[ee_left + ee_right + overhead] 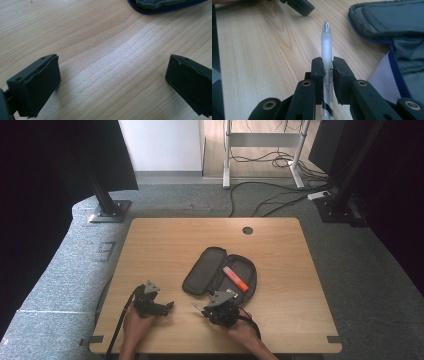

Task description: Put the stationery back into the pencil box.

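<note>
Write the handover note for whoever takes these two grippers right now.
Right gripper: shut on a frosted clear plastic pen, held above the wooden table.
Left gripper: open, nothing in it, low over bare table.
Dark grey zip pencil case: unzipped, lying flat mid-table, with an orange-and-white highlighter inside.
Done: case opened, highlighter in, pen picked up.
Left, probably: put the pen in the case, then zip it.

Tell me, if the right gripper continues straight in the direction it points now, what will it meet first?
Probably the left gripper: the pen held in the right gripper aims just beside it, over bare table. Depth is unclear.
</note>
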Tool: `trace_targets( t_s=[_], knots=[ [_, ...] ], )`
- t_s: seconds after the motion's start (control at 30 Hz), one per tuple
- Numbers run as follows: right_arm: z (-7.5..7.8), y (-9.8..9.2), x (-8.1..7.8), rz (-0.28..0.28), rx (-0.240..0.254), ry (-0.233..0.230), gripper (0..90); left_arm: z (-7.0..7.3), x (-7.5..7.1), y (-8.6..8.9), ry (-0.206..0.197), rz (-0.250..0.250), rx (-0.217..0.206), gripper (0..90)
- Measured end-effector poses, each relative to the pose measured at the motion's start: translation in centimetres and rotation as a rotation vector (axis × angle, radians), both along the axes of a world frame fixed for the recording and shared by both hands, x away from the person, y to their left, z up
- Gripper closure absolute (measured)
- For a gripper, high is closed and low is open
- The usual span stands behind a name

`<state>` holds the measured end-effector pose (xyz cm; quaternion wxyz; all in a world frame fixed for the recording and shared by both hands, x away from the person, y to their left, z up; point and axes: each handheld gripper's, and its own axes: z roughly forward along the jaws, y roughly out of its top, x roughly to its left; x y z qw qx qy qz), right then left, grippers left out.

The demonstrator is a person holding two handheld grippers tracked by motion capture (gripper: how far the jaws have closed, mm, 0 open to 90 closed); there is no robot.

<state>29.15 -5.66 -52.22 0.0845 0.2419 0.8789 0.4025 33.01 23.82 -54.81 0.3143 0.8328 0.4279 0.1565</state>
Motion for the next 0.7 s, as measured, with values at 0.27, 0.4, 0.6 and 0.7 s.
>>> trace_targets(
  t_s=[0.27, 0.4, 0.6, 0.7],
  knots=[
    [0.8, -0.8, 0.2, -0.012, 0.014, -0.005, 78.3, 0.0, 0.0, 0.0, 0.0, 0.0, 0.0, 0.0],
    [1.0, -1.2, 0.3, -0.023, 0.021, -0.008, 78.2, 0.0, 0.0, 0.0, 0.0, 0.0, 0.001, 0.0],
    [1.2, -1.7, 0.5, -0.038, 0.03, -0.007, 78.3, 0.0, 0.0, 0.0, 0.0, 0.0, 0.001, 0.0],
    [1.2, -1.8, 0.6, -0.042, 0.028, -0.008, 78.5, 0.0, 0.0, 0.0, 0.0, -0.001, 0.001, 0.0]
  ],
)
